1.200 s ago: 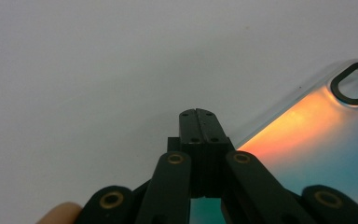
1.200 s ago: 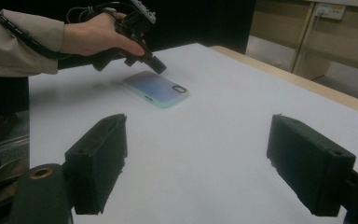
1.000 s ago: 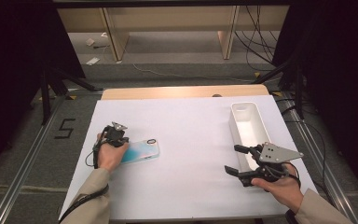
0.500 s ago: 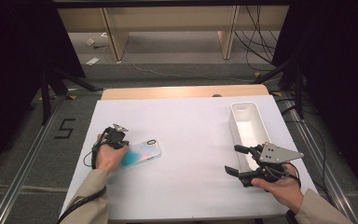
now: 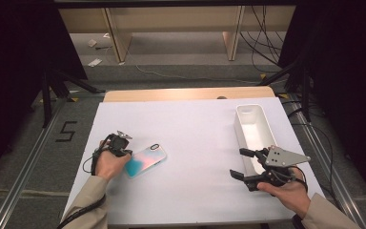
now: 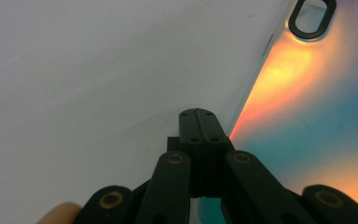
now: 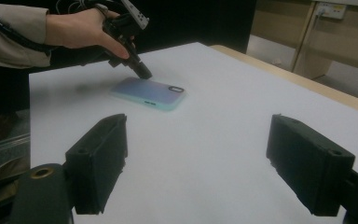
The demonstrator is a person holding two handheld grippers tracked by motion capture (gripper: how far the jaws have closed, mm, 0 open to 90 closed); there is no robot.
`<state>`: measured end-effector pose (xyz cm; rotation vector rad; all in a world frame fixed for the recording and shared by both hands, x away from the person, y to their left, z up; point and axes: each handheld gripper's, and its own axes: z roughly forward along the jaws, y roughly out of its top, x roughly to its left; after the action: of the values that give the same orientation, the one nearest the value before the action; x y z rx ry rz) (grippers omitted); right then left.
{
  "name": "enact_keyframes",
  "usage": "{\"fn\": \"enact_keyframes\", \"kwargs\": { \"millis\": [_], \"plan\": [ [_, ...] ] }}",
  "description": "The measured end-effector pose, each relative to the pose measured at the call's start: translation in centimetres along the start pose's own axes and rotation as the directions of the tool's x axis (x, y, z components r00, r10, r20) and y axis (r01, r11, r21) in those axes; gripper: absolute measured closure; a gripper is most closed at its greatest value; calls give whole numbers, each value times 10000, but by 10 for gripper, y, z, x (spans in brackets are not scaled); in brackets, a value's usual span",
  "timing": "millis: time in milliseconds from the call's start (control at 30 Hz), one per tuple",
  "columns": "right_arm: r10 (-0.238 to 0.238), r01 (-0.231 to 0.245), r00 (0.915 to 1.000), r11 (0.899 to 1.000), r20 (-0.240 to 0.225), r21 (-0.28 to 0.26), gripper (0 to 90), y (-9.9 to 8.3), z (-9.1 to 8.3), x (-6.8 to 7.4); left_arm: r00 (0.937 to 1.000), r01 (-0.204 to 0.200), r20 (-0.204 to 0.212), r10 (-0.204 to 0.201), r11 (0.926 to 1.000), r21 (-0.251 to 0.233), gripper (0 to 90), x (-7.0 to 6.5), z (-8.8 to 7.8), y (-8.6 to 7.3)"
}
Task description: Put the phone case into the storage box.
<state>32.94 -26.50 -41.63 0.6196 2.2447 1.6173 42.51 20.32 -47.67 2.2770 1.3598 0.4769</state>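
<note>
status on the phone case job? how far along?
Early. Nothing looks finished: the phone case lies flat on the white table, and the white bin looks empty. In hand: the left gripper, jaws shut, sits at the case's edge, seemingly nudging it. The right gripper waits open near the bin. Gripping and lifting the case remain.

Phone (image 5: 145,160) in an iridescent case — teal to orange, lying flat, back up, on the table's left part
</note>
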Motion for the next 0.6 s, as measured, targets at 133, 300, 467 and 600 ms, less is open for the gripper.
{"fn": "enact_keyframes", "kwargs": {
  "millis": [133, 300, 467, 600],
  "plan": [
    [-3, 3, 10000, 10000, 1, -2, 214, 0, 0, 0, 9999, -98, 44, 98, 9999, 101, 896, -2, -1, -1],
    [-11, 11, 10000, 10000, 2, 5, 213, 0, 0, 0, 9998, -134, 155, 131, 9997, 196, 896, -5, -4, -3],
    [-19, 19, 10000, 10000, -4, 17, 213, 0, 0, 0, 9997, -81, 222, 79, 9999, 92, 894, -4, -4, -5],
    [-23, 23, 10000, 10000, -14, 10, 213, 0, 0, 0, 9996, -73, 254, 76, 9999, -105, 770, -1, -7, -4]
  ]
}}
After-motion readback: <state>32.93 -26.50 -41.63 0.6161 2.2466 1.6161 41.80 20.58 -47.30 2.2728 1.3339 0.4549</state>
